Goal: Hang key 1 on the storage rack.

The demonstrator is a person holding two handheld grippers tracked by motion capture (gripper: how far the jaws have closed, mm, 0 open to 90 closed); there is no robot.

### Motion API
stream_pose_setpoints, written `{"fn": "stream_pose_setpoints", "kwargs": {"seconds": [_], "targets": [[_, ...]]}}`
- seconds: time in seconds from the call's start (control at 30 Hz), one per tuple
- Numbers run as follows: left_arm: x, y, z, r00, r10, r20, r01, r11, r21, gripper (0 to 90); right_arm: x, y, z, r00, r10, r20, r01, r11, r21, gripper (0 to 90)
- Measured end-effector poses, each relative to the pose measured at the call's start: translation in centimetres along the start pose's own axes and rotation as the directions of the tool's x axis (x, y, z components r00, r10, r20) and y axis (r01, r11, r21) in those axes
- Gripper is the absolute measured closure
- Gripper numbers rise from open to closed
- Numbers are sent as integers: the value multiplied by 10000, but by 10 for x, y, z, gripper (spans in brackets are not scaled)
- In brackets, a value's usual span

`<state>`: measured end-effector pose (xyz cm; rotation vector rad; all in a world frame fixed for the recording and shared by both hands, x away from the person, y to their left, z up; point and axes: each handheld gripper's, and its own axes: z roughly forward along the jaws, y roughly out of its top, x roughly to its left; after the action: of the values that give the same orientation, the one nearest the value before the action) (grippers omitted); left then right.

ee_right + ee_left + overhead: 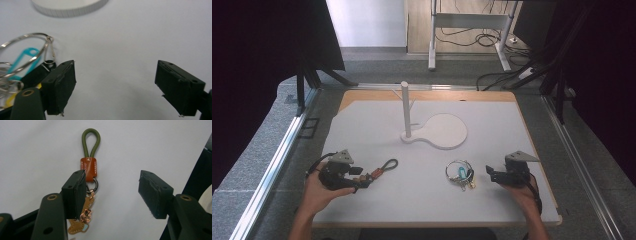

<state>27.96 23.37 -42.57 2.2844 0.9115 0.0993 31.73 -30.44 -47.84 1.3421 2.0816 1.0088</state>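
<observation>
Both forearms are bare, with no sleeves. The left gripper [353, 181] and right gripper [490, 173] are black, each topped by a grey three-cornered plate and trailing a black cable. Their blocky jaws carry brass-ringed screw holes and worn, frayed pads [63, 82].

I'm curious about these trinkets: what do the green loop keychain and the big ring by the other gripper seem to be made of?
The keychain: its green loop looks like matte woven cord, and the orange tab like stitched leather, glossy, with seam dots showing. The ring looks like thin polished metal wire, silvery and glinting. Its turquoise tag seems to be smooth plastic.
</observation>
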Motion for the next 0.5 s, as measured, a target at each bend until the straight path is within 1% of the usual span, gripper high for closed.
{"fn": "stream_pose_setpoints", "kwargs": {"seconds": [0.07, 0.1, 0.13, 0.17, 0.27, 0.4, 0.5], "targets": [[0, 1, 1, 10000, -5, -22, 5, 10000, 48, 398, -2, -2, -6, 9998, 54, -186, -58, 9998, -215, 192], [0, 1, 1, 10000, -5, -22, 5, 10000, 48, 398, -2, -2, -6, 9998, 54, -186, -58, 9998, -215, 192], [1, 1, 2, 10000, 12, -41, -12, 10000, 80, 398, -4, -4, -10, 9995, 38, -307, -48, 9994, -329, 200], [1, 1, 2, 10000, 12, -41, -12, 10000, 80, 397, -4, -4, -10, 9995, 38, -307, -48, 9994, -329, 200], [1, 1, 2, 9999, -61, -127, 61, 10000, 58, 388, -8, -6, -16, 9985, 107, -528, -131, 9988, -462, 228], [1, 0, 1, 9997, -60, -220, 61, 10000, 45, 384, -13, -7, -18, 9971, 335, -688, -374, 9977, -559, 248], [0, 0, 1, 9998, -37, -201, 39, 10000, 74, 383, -16, -8, -17, 9967, 378, -716, -419, 9975, -570, 258]]}}
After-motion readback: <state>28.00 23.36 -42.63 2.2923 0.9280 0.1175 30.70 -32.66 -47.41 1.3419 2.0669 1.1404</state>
